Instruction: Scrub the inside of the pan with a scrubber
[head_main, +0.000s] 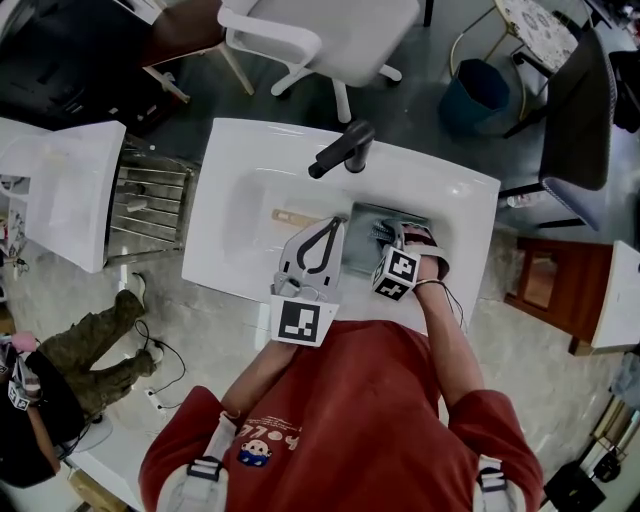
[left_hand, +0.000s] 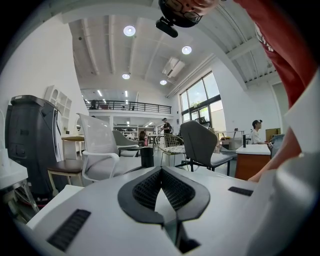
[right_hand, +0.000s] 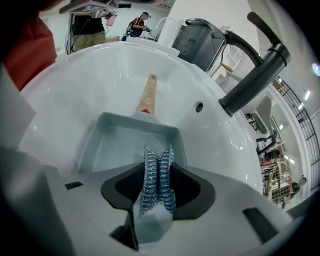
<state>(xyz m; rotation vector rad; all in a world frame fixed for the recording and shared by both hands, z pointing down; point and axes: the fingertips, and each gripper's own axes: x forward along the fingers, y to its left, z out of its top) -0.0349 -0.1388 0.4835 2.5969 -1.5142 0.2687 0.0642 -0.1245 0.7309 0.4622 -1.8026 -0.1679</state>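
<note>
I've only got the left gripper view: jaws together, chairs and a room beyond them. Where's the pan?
Observer: The pan lies in the sink. In the head view it is just right of the left gripper.
Operator: Is anything holding the scrubber?
Observer: Yes, the right gripper is shut on the scrubber and points into the pan.
Operator: Which way does the handle point?
Observer: The handle points away from the right gripper, to the person's left.
</note>
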